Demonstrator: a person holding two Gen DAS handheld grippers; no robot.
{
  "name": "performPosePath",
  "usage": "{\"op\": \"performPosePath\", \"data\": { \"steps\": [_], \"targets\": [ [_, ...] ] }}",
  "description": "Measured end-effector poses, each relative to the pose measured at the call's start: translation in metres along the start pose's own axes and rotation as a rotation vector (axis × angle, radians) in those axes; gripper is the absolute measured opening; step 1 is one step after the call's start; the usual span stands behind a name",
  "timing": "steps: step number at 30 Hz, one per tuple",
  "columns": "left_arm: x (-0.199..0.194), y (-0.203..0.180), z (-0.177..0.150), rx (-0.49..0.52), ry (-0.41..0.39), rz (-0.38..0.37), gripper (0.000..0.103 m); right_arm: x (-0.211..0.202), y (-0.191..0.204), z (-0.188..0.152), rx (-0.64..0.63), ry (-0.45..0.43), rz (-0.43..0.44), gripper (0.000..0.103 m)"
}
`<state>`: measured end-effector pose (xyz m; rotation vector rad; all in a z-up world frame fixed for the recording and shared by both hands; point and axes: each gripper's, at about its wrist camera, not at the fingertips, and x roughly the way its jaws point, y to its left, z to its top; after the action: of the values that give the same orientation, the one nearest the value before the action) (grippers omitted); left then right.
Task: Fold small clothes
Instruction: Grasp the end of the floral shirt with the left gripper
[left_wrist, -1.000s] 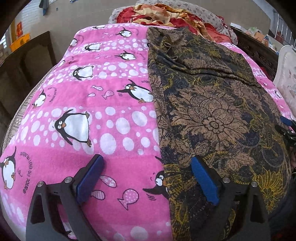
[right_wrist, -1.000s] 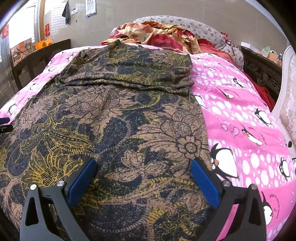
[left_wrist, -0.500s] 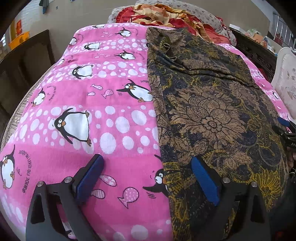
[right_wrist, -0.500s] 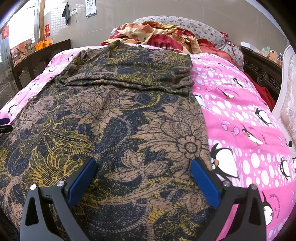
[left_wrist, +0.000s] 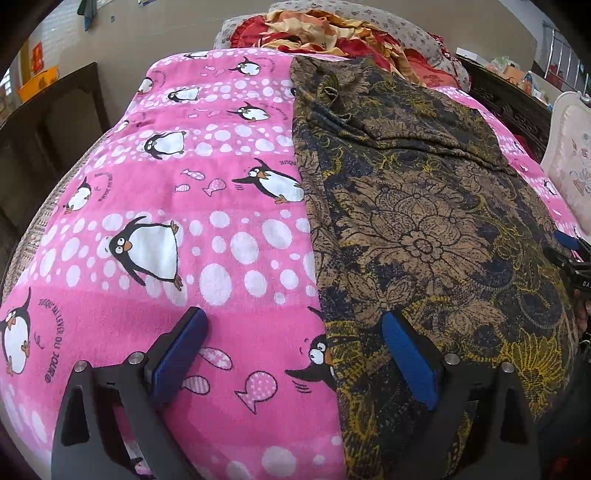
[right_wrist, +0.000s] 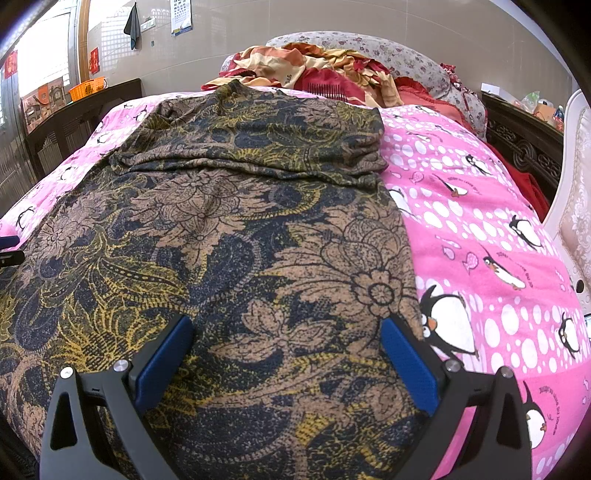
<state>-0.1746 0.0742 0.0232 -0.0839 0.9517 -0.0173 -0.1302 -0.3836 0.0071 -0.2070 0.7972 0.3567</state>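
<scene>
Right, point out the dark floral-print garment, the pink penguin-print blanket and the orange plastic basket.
dark floral-print garment (right_wrist: 229, 236), right wrist view, on its flat middle.
pink penguin-print blanket (left_wrist: 221, 206), left wrist view, on bare fleece left of the garment.
orange plastic basket (right_wrist: 86, 88), right wrist view, on its side wall.

My left camera looks low and close along the bed from its near left, over the blanket (left_wrist: 207, 236). My right camera looks likewise from the near right. Both share the patterned garment (left_wrist: 424, 229) (right_wrist: 229, 240).
</scene>
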Motion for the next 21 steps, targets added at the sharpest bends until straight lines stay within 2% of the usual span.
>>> {"op": "performPosePath", "data": {
  "steps": [5,7,11,16,21],
  "targets": [
    [-0.002,-0.002,-0.001,0.011,0.014,-0.016,0.080,0.000,0.000,-0.001,0.000,-0.001,0.000,0.103],
    [-0.008,-0.002,-0.005,0.024,0.019,-0.070,0.080,0.000,0.000,0.000,0.000,-0.001,-0.001,0.103],
    [-0.026,0.001,-0.019,0.023,0.002,-0.209,0.080,0.000,0.000,0.000,0.000,-0.001,0.000,0.103],
    [-0.036,-0.011,-0.032,0.060,0.020,-0.391,0.080,-0.001,0.001,0.000,-0.005,0.000,-0.007,0.103],
    [-0.036,-0.010,-0.028,-0.015,0.068,-0.615,0.080,-0.002,0.001,0.001,-0.007,0.000,-0.011,0.103]
  ]
}}
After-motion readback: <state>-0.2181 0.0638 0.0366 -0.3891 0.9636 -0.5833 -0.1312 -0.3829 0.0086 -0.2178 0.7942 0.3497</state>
